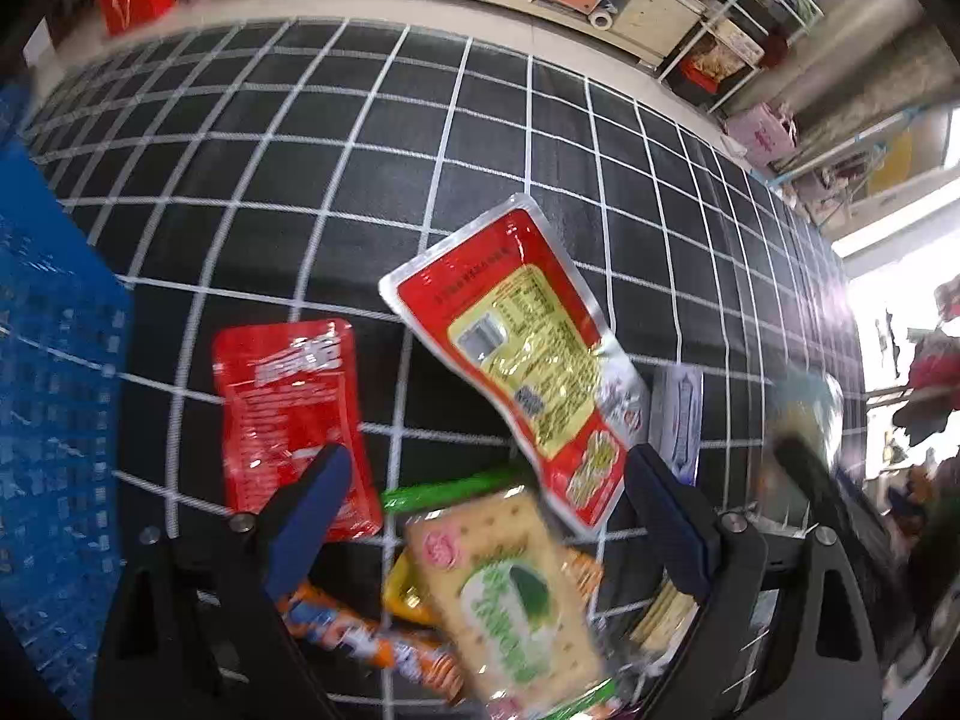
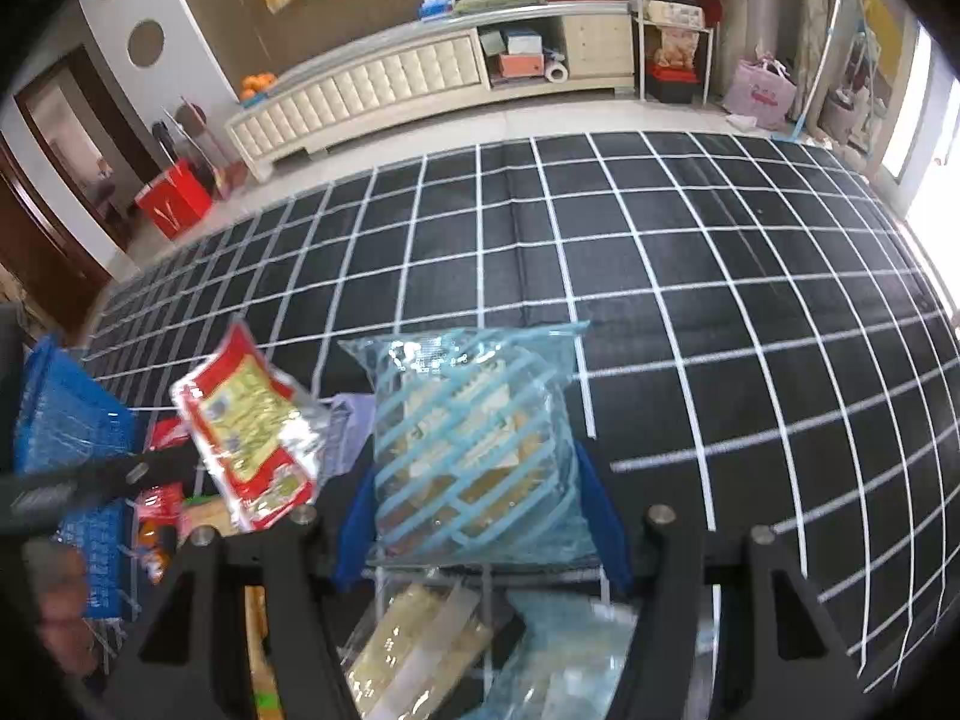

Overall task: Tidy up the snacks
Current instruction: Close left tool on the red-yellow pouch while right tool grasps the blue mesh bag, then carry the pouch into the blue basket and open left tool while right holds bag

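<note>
Room: living room with a tiled floor; a long cream cabinet (image 2: 384, 90) stands along the far wall.
Surface: black cloth with a white grid (image 2: 690, 276). It is soft, creased along a fold, and offers little grip to slick wrappers.
Basket: blue plastic basket (image 1: 54, 360) with lattice walls, stiff, at the left edge of the cloth. Judged to be where the snacks are sorted to.
Striped bag: clear bag with pale blue bars (image 2: 480, 438), puffy, with pale biscuits or wafers inside. Judged light and crushable, with slippery film. It is best taken across the sides, not the sealed ends.
Right gripper: the right gripper (image 2: 480, 531) is clamped on that bag's lower sides and holds it upright in front of the camera.
Pouch: flat red and yellow foil pouch (image 1: 528, 360), glossy and limp, with crimped silver edges. It is tilted, with its lower corner just beside one finger. Whether it rests on the pile cannot be told.
Left gripper: the left gripper (image 1: 489, 513) has its jaws spread wide and clamps nothing.
Red packet: flat, crinkled red packet (image 1: 288, 414) lying on the cloth beside the basket.
Cracker pack: rectangular cracker pack (image 1: 510, 594), stiff and brittle inside, on the loose pile.
Stick pack: orange and white stick pack (image 1: 366, 642), narrow, judged easy to pinch across the middle.
</note>
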Action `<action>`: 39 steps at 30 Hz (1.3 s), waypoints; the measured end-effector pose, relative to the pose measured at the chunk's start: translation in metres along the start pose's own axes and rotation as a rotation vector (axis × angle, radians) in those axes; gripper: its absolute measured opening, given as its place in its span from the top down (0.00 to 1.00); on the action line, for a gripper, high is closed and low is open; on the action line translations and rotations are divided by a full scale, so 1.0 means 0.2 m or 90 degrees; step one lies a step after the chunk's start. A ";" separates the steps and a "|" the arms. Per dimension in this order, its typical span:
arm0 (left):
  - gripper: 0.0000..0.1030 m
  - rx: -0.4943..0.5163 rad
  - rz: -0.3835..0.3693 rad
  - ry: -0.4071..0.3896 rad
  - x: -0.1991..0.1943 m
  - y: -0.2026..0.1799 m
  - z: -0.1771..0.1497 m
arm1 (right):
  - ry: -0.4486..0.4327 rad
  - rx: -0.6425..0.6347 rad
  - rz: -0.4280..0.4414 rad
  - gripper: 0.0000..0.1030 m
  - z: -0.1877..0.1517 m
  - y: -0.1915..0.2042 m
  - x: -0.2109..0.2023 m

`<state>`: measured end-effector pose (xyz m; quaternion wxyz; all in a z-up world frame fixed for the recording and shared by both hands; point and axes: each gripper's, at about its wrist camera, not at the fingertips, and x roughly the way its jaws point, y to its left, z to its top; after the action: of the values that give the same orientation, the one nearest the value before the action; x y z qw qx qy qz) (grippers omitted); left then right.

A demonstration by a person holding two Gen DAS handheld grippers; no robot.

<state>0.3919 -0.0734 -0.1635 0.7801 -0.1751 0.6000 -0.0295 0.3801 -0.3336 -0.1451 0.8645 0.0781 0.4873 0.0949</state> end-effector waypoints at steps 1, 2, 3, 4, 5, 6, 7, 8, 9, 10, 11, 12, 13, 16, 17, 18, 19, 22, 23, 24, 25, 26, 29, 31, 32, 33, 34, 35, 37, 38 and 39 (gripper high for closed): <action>0.12 -0.005 -0.006 0.008 0.03 0.00 0.01 | -0.004 -0.006 -0.001 0.36 -0.02 0.01 -0.03; 0.12 -0.007 -0.001 0.016 0.06 0.00 0.03 | -0.009 -0.011 -0.002 0.36 -0.03 0.02 -0.05; 0.12 -0.009 0.011 0.017 0.08 0.01 0.04 | -0.013 -0.014 0.000 0.36 -0.03 0.03 -0.07; 0.12 -0.013 0.023 0.017 0.10 0.01 0.04 | -0.016 -0.014 0.004 0.36 -0.03 0.03 -0.09; 0.13 -0.014 0.031 0.015 0.13 0.01 0.06 | -0.020 -0.012 0.011 0.36 -0.05 0.04 -0.10; 0.14 -0.009 0.035 0.003 0.12 0.01 0.07 | -0.023 -0.007 0.016 0.36 -0.07 0.05 -0.11; 0.23 -0.004 0.030 -0.007 0.12 -0.01 0.08 | -0.025 -0.003 0.017 0.36 -0.06 0.08 -0.10; 0.32 0.000 0.016 -0.010 0.12 -0.02 0.09 | -0.028 0.003 0.017 0.36 -0.07 0.10 -0.10; 0.36 0.002 -0.001 -0.005 0.13 -0.03 0.10 | -0.031 0.011 0.016 0.36 -0.11 0.09 -0.12; 0.43 0.007 -0.008 0.003 0.14 -0.05 0.10 | -0.032 0.020 0.016 0.36 -0.12 0.10 -0.12; 0.47 0.019 -0.002 0.001 0.14 -0.07 0.09 | -0.031 0.029 0.017 0.36 -0.13 0.10 -0.11; 0.51 0.032 -0.001 0.003 0.15 -0.10 0.09 | -0.031 0.039 0.018 0.36 -0.13 0.10 -0.11; 0.62 0.041 -0.003 0.003 0.16 -0.12 0.09 | -0.031 0.048 0.016 0.36 -0.13 0.11 -0.11; 0.80 0.047 -0.028 0.013 0.18 -0.16 0.06 | -0.033 0.090 0.004 0.36 -0.17 0.09 -0.11; 0.82 0.052 -0.030 0.005 0.18 -0.17 0.06 | -0.029 0.102 0.002 0.36 -0.18 0.09 -0.11; 0.84 0.053 -0.032 -0.001 0.17 -0.18 0.05 | -0.023 0.117 -0.002 0.36 -0.20 0.09 -0.10; 0.87 0.054 -0.035 -0.008 0.16 -0.18 0.04 | -0.020 0.126 -0.005 0.36 -0.22 0.10 -0.10; 0.91 0.086 -0.031 -0.039 0.06 -0.24 0.01 | -0.018 0.156 -0.009 0.36 -0.26 0.10 -0.11; 0.94 0.105 -0.024 -0.051 0.01 -0.25 -0.04 | -0.022 0.162 -0.008 0.36 -0.27 0.11 -0.12; 0.99 0.120 -0.018 -0.063 -0.04 -0.26 -0.07 | -0.027 0.167 -0.008 0.36 -0.28 0.12 -0.13; 0.99 0.132 -0.014 -0.072 -0.08 -0.27 -0.08 | -0.031 0.167 -0.010 0.36 -0.29 0.13 -0.15; 0.99 0.145 -0.009 -0.090 -0.14 -0.29 -0.12 | -0.034 0.167 -0.012 0.36 -0.29 0.14 -0.16; 1.00 0.167 -0.016 -0.113 -0.29 -0.28 -0.17 | -0.052 0.167 -0.010 0.36 -0.28 0.18 -0.23; 1.00 0.176 -0.021 -0.126 -0.40 -0.24 -0.18 | -0.067 0.162 -0.006 0.36 -0.29 0.21 -0.29; 1.00 0.182 -0.022 -0.134 -0.46 -0.23 -0.21 | -0.075 0.158 -0.001 0.36 -0.28 0.24 -0.32; 1.00 0.189 -0.022 -0.144 -0.53 -0.21 -0.24 | -0.084 0.152 0.007 0.36 -0.28 0.28 -0.35; 1.00 0.195 -0.020 -0.154 -0.60 -0.18 -0.26 | -0.090 0.143 0.012 0.36 -0.28 0.31 -0.37; 1.00 0.199 -0.018 -0.167 -0.68 -0.15 -0.28 | -0.094 0.128 0.017 0.36 -0.28 0.36 -0.39; 1.00 0.202 -0.022 -0.184 -0.80 -0.09 -0.29 | -0.101 0.096 0.023 0.36 -0.27 0.45 -0.43; 1.00 0.201 -0.025 -0.196 -0.87 -0.05 -0.30 | -0.103 0.086 0.026 0.36 -0.26 0.49 -0.44; 1.00 0.202 -0.025 -0.204 -0.93 -0.01 -0.31 | -0.106 0.074 0.035 0.36 -0.25 0.55 -0.46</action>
<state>0.2827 -0.0417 -0.0052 0.8826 -0.0642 0.4524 -0.1104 0.2804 -0.2469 -0.0703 0.8931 0.1486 0.4163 0.0832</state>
